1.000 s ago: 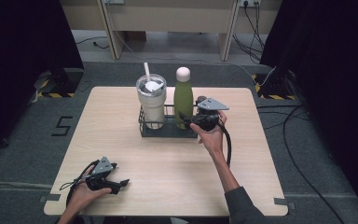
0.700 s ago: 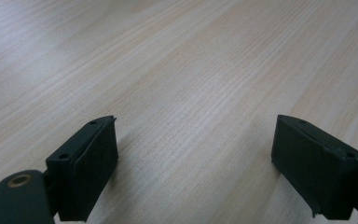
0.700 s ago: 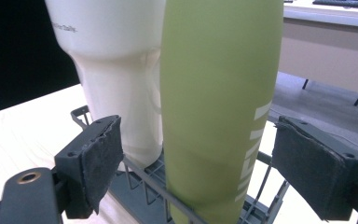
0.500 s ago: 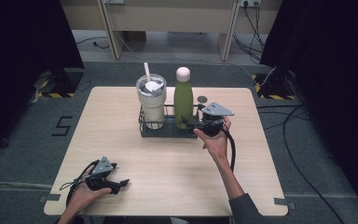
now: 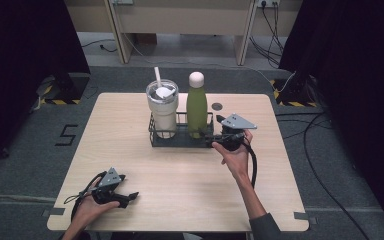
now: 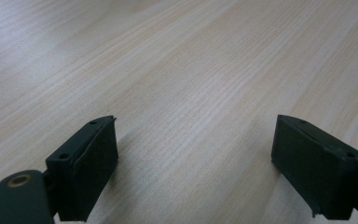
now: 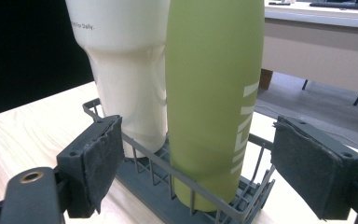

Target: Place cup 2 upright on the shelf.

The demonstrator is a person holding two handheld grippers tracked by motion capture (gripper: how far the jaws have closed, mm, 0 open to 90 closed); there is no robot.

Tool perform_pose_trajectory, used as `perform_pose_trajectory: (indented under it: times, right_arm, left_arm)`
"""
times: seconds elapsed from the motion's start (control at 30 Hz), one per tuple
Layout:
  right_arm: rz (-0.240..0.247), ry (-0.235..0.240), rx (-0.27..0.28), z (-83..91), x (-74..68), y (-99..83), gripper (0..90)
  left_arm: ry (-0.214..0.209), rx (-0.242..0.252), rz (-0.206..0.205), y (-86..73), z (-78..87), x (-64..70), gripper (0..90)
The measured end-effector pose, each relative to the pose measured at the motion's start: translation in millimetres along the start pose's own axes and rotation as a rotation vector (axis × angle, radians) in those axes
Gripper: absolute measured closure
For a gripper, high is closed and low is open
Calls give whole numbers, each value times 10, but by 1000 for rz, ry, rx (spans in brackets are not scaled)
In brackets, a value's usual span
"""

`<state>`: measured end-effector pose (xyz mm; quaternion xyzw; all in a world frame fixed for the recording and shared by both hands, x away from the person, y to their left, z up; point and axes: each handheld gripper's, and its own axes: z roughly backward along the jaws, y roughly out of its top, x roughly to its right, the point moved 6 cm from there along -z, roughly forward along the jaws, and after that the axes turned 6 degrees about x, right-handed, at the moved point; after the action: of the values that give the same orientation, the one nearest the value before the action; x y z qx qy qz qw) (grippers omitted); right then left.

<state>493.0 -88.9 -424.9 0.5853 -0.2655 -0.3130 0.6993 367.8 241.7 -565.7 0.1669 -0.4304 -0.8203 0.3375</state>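
Observation:
A green bottle (image 5: pixel 197 105) with a pale cap and a cream tumbler (image 5: pixel 162 107) with a straw stand upright in a dark wire rack (image 5: pixel 180 139) at mid-table. My right gripper (image 5: pixel 211 140) is open at the rack's right end, level with the bottle's base. In the right gripper view the green bottle (image 7: pixel 212 98) stands between the open jaws, just beyond them, with the tumbler (image 7: pixel 126 65) to its left and the rack's wire rim (image 7: pixel 186 186) in front. My left gripper (image 5: pixel 130 196) rests open near the table's front left corner, over bare wood (image 6: pixel 191 93).
A small dark round mark (image 5: pixel 216 106) lies on the table behind the rack. Cables (image 5: pixel 320 165) run over the floor to the right. Desk legs (image 5: pixel 242 30) stand beyond the table's far edge.
My right gripper has drawn back a little to the right and toward the front from the bottle. The left gripper has not moved.

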Motion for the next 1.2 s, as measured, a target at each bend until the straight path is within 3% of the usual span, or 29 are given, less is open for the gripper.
perform_pose_trajectory:
  times: [1.2]
  right_arm:
    - [-27, 18, 16, 248, -104, -131, 181]
  left_arm:
    - [0, 1, 1, 0, 0, 0, 137]
